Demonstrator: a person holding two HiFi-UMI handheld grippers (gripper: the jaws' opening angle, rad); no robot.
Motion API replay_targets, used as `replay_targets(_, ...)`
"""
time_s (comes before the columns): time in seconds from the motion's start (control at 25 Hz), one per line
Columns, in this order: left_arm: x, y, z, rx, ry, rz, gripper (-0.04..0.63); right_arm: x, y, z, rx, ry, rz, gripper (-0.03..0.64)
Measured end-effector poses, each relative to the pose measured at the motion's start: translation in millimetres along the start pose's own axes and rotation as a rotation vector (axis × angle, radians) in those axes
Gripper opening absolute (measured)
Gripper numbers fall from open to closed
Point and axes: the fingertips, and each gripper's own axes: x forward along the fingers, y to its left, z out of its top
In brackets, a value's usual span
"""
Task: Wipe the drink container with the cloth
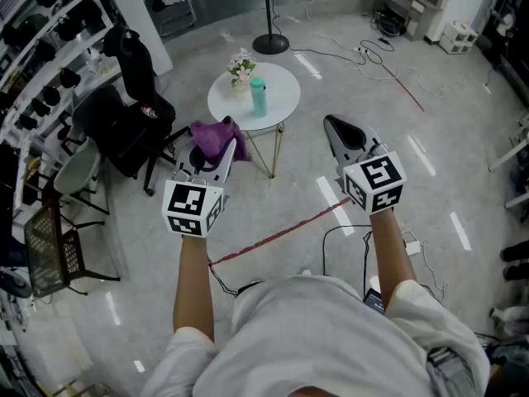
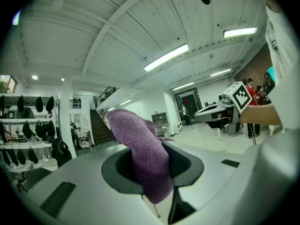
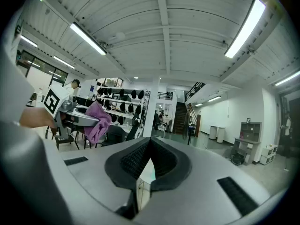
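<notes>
Left gripper (image 1: 220, 154): we have its jaws pinched on the purple cloth (image 1: 216, 137). The left gripper view shows the fabric bunched in the throat between them, with a fold hanging below.
Why held so: we judge that the loose bulk ahead of the jaws gives us a soft pad to rub with, so the hard jaws need not touch the bottle.
Right gripper (image 1: 337, 131): its jaws are pressed together with nothing between them. In the right gripper view only a thin slit shows below the meeting pads.
Why held so: it has no job yet, so we hold it level beside the left one, pointing toward the tabletop (image 1: 285, 98).
Drink container (image 1: 258, 97): a teal bottle stands upright near the middle of the small round white tabletop, just beside a small bunch of flowers (image 1: 241, 69). It is well apart from both grippers.
Our position: we stand back from the tabletop, with bare floor between us and its thin legs.
Step in hand: we judge it to be the approach; the cloth is secured and no wiping has begun.
Next move: we would need to step closer, and the right jaws would have to spread to steady the bottle.
Risk: the bottle is tall and light-looking, so a one-sided rub may tip it into the flowers.
</notes>
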Motion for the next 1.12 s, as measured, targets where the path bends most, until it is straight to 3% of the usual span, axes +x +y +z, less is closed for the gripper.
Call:
replay_targets(0.24,31,-19,7,0.012,0.002,0.032,0.133,1,-40,-9,0.006,-0.009,0.033,0.012)
replay_targets(0.52,73,16,-8,0.016,0.011,0.050,0.133,53,-65,-19,0.045,-0.033,0.057,0.012)
replay_targets(0.72,130,75,-37,0.028,0.019,0.041,0.133,122,-80,-33,0.068,-0.017,0.066,0.012)
replay_targets(0.92,198,155,-43,0.014,-0.002,0.011,0.133,207,-106,-32,0.020,0.034,-0.003,0.013)
replay_targets(1.12,261,234,-37,0.018,-0.014,-0.069,0.133,298,-123,-8,-0.013,0.055,-0.063,0.014)
